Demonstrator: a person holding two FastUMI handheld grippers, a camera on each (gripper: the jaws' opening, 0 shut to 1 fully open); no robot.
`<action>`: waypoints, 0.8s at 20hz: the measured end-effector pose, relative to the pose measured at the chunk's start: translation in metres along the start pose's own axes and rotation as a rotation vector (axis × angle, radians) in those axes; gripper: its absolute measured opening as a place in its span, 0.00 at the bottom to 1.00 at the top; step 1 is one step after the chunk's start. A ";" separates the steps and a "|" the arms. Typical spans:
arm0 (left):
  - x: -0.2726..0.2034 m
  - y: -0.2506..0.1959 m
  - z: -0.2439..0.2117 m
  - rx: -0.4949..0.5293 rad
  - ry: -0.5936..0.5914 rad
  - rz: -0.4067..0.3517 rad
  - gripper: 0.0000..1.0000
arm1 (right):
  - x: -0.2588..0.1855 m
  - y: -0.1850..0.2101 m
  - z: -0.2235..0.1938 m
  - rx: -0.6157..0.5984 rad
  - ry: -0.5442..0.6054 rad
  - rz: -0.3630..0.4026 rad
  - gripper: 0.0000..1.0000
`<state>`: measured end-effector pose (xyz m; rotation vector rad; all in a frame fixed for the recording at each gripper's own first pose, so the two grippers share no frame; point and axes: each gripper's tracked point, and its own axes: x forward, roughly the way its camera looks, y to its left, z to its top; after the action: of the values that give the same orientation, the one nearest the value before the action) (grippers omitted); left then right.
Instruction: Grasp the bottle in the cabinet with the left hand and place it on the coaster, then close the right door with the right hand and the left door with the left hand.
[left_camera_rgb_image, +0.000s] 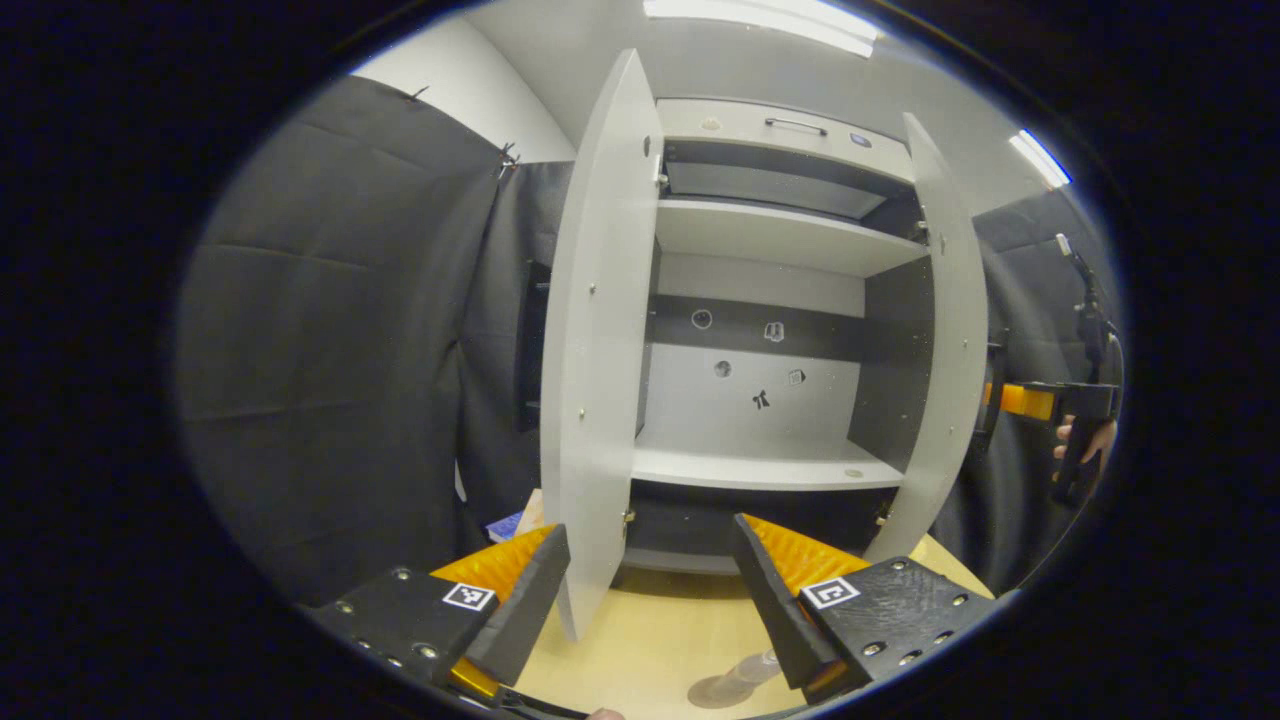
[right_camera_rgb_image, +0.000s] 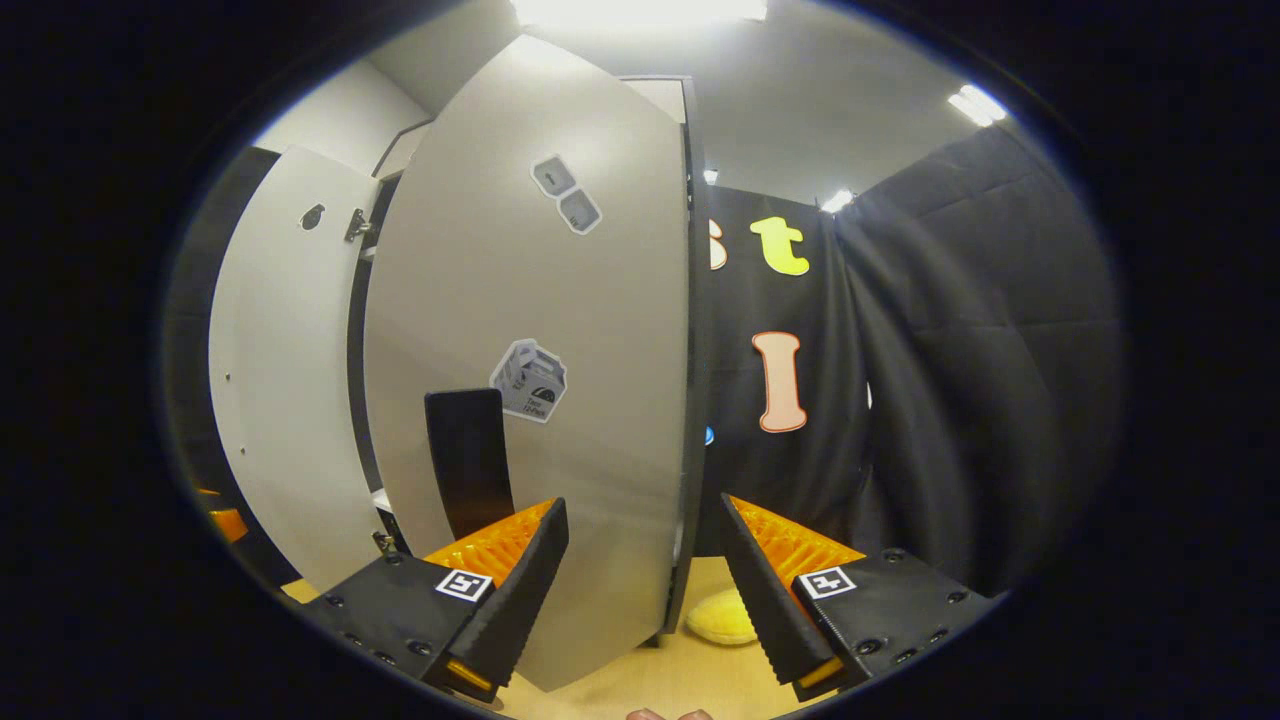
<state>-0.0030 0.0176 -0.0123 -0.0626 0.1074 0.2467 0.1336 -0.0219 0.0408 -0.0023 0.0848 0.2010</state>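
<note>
The cabinet (left_camera_rgb_image: 770, 240) stands open with bare shelves, its left door (left_camera_rgb_image: 590, 350) and right door (left_camera_rgb_image: 950, 380) both swung out. A clear bottle (left_camera_rgb_image: 752, 670) stands on a round coaster (left_camera_rgb_image: 708, 693) on the table, low between my fingers. My left gripper (left_camera_rgb_image: 650, 590) is open and holds nothing, just above and behind the bottle. In the right gripper view the right door's outer face (right_camera_rgb_image: 560, 330) is close in front, with stickers and a black handle (right_camera_rgb_image: 468, 460). My right gripper (right_camera_rgb_image: 645, 565) is open, and the door's free edge (right_camera_rgb_image: 688, 400) runs between its fingers.
The light wooden table (left_camera_rgb_image: 650, 640) lies under the cabinet. A yellow soft object (right_camera_rgb_image: 722, 615) lies on it behind the right door. Black cloth walls close both sides. A hand holds the other gripper (left_camera_rgb_image: 1060, 405) beyond the right door. The left door (right_camera_rgb_image: 270, 380) shows farther left.
</note>
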 end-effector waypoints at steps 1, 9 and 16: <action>0.001 0.005 -0.001 -0.005 0.002 0.011 1.00 | 0.003 0.009 -0.001 0.008 0.003 0.012 0.92; -0.007 0.072 0.004 -0.018 -0.004 0.131 1.00 | -0.002 0.024 -0.008 -0.071 -0.003 0.041 0.92; 0.009 0.144 0.043 0.115 -0.038 0.177 1.00 | -0.013 -0.007 -0.056 -0.066 0.077 -0.061 0.95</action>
<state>-0.0258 0.1626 0.0226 0.0663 0.0897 0.4176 0.1177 -0.0321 -0.0141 -0.0784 0.1544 0.1429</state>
